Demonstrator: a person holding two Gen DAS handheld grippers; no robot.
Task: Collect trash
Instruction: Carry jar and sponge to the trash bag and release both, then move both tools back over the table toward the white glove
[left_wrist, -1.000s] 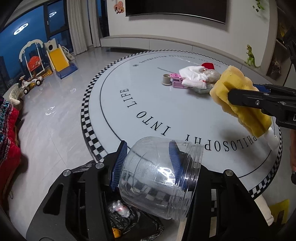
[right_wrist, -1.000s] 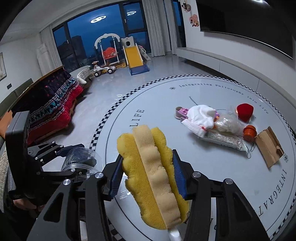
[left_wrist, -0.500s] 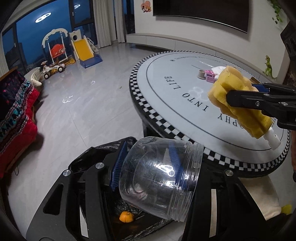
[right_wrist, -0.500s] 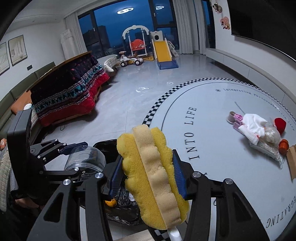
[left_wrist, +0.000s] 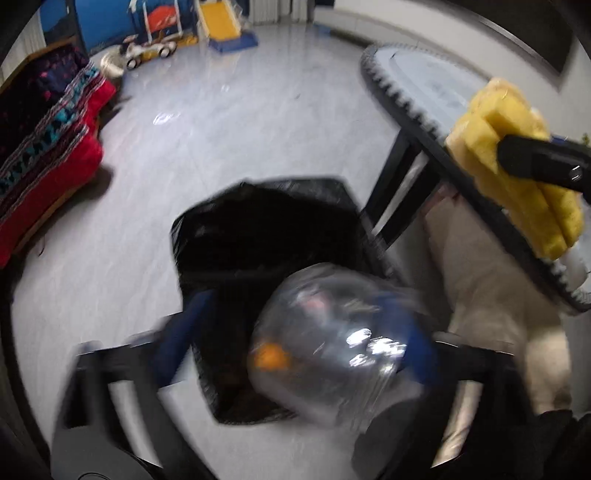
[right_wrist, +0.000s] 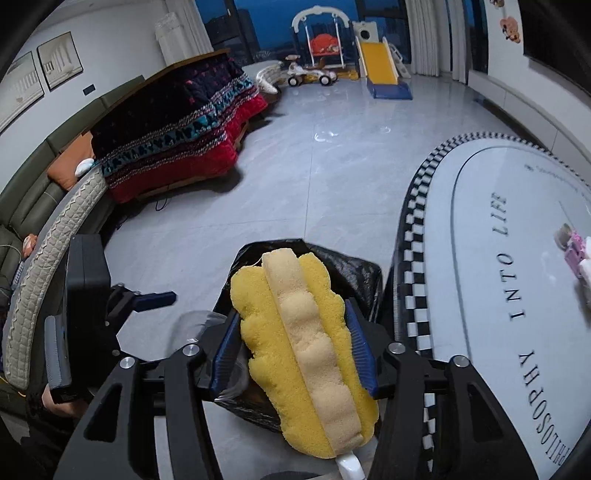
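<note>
Left wrist view, near field: left gripper (left_wrist: 295, 332) blurred, jaws opening and spread wide. Clear plastic jar (left_wrist: 332, 343) sits between them, tipped, over the mouth of the black-bagged bin (left_wrist: 240, 229). Left pad (left_wrist: 181, 332) looks well clear of the jar wall; right pad is hidden behind it, can't tell if touching. Judgement: jar is being let go into the bin. Small orange item (left_wrist: 271, 356) shows through/below the jar, prob. already in the bag.

Right wrist view: right gripper (right_wrist: 295, 350) jaws opening w/ yellow sponge head (right_wrist: 299, 354) between them, white handle stub at the bottom. Pads at the sponge flanks; foam looks only lightly pinched — cannot tell if it is free yet. Sponge hangs over the bin rim nearest the table side.

How to do this step well (judgement):
- Keep both grippers above the bag opening until each item is clearly away; jar is wide vs. the opening, so centre it — not over the rim.
- Sponge may cling to the pads; open fully.
- Bag edge is loose; avoid snagging it w/ the fingers.

Further off: round table (right_wrist: 480, 258) w/ checkered edge, more items at its far right, partly cut off. Beyond, grey floor, red-patterned blanket (right_wrist: 177, 136), toy slide (right_wrist: 380, 66).
</note>
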